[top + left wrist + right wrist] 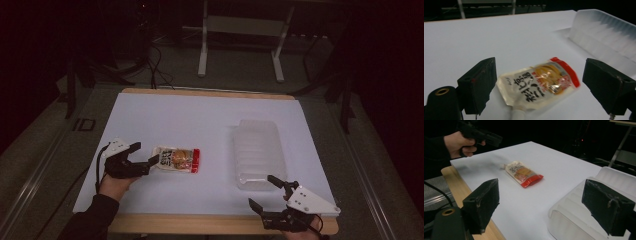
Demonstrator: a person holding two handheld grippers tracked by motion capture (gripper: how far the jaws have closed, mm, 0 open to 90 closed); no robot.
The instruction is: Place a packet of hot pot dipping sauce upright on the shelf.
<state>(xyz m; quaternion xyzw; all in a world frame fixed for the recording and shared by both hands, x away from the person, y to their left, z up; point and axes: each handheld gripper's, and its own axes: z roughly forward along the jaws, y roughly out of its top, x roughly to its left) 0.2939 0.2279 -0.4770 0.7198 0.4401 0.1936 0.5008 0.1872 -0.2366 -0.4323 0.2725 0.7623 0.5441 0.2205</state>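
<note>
Flat sauce pouch (176,159) w/ red end, left gripper (142,154) wide beside it, right gripper (262,191) wide

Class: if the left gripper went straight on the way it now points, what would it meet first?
Most likely the food pouch: it lies flat on the white table directly ahead of the open left gripper, its near end already between the jaws.

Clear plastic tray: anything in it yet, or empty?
Empty. The clear plastic tray shows bare ribbed walls and floor in the high view; the sauce pouch lies flat on the white table sheet, apart from it.
</note>
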